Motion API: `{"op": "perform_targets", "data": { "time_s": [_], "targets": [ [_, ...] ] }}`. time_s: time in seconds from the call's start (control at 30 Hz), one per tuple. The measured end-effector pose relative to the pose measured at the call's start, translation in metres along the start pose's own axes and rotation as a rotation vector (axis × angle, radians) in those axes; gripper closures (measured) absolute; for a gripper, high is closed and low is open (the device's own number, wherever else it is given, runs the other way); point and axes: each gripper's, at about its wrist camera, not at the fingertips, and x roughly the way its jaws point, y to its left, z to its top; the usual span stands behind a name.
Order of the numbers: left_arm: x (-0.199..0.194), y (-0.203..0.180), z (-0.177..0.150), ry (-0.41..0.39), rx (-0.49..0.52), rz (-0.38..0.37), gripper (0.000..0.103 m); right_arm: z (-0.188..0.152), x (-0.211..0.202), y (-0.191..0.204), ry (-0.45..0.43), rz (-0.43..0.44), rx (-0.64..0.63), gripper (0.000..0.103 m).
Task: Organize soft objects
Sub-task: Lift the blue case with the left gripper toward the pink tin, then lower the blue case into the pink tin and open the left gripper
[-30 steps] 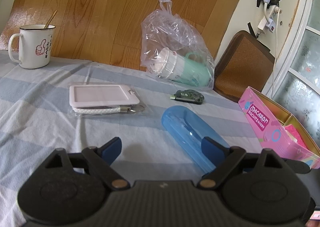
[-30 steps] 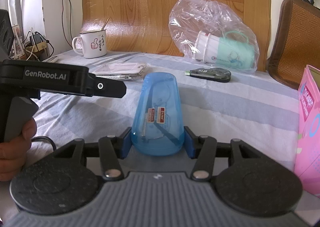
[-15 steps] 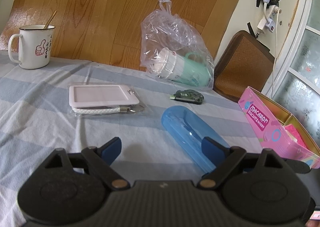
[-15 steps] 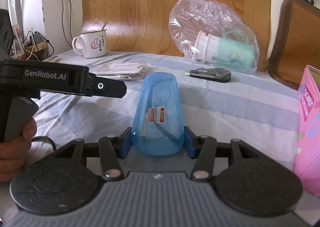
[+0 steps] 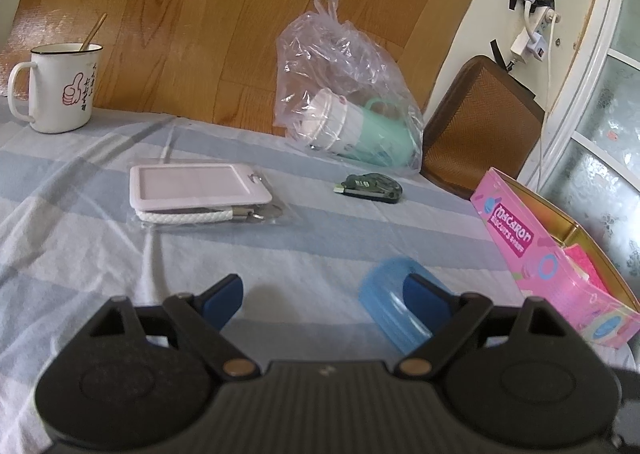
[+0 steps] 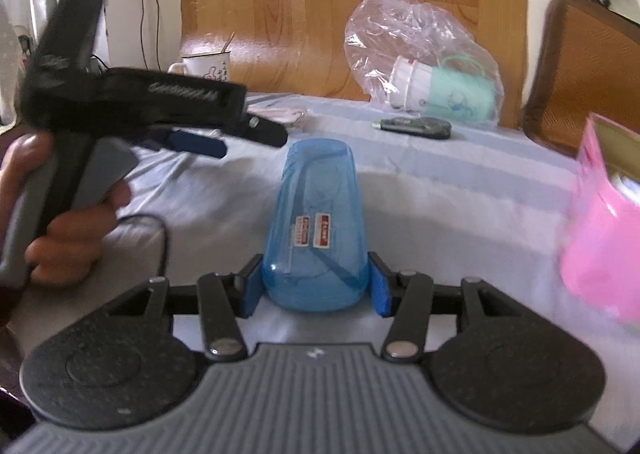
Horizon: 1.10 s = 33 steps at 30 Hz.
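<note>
My right gripper (image 6: 314, 290) is shut on the near end of a translucent blue plastic case (image 6: 316, 222), its blue pads pressing both sides. In the left wrist view the same blue case (image 5: 384, 310) lies partly behind my right finger. My left gripper (image 5: 322, 286) is open above the striped bedsheet with nothing between its fingers. It also shows in the right wrist view, where the left gripper (image 6: 232, 136) is held by a person's hand (image 6: 64, 230) to the left of the case. A pink card holder (image 5: 196, 182) with a white cord lies ahead.
A plastic bag (image 5: 348, 110) holding a mint and white cup stands against the wooden board. A dark key fob (image 5: 370, 188) lies near it. An open pink biscuit box (image 5: 520, 242) sits at the right, a white mug (image 5: 60, 88) at the far left, a brown chair back (image 5: 480, 122) behind.
My right gripper has drawn the blue case back and to the right; in the left wrist view it now sits lower, beside the right finger. The left gripper has stayed put.
</note>
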Motion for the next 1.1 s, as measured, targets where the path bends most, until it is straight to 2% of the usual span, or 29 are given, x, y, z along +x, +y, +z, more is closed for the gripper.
{"op": "perform_targets", "data": {
  "time_s": [0.17,0.3,0.43,0.53,0.6,0.63,0.77,0.9,1.0,1.1],
  "targets": [
    [0.002,0.001,0.001,0.054,-0.035,-0.014,0.013,-0.015,-0.019,-0.008,-0.023,0.033,0.126,0.048],
    [-0.019,-0.012,-0.009,0.092,-0.111,-0.124,0.013,-0.016,-0.02,-0.024,-0.045,0.095,0.265,0.048],
    [-0.028,-0.035,-0.013,0.165,-0.124,-0.171,0.013,-0.017,-0.019,-0.032,-0.062,0.138,0.338,0.048],
    [-0.013,-0.052,-0.017,0.25,-0.132,-0.19,0.021,-0.02,-0.021,-0.032,-0.077,0.15,0.336,0.048],
    [0.002,-0.063,-0.022,0.293,-0.119,-0.2,0.039,-0.021,-0.024,-0.031,-0.083,0.157,0.328,0.048],
    [0.007,-0.07,-0.022,0.301,-0.122,-0.213,0.04,-0.023,-0.027,-0.033,-0.09,0.149,0.323,0.048],
    [0.003,-0.107,-0.005,0.246,-0.034,-0.266,0.04,-0.017,-0.057,-0.041,-0.217,0.043,0.254,0.048],
    [0.004,-0.169,0.029,0.187,0.103,-0.342,0.04,-0.001,-0.088,-0.062,-0.347,-0.094,0.203,0.048],
    [0.025,-0.218,0.044,0.184,0.203,-0.373,0.039,0.005,-0.1,-0.088,-0.38,-0.197,0.226,0.048],
    [0.058,-0.256,0.049,0.22,0.245,-0.386,0.04,0.006,-0.102,-0.12,-0.373,-0.268,0.297,0.048]
  ]
}}
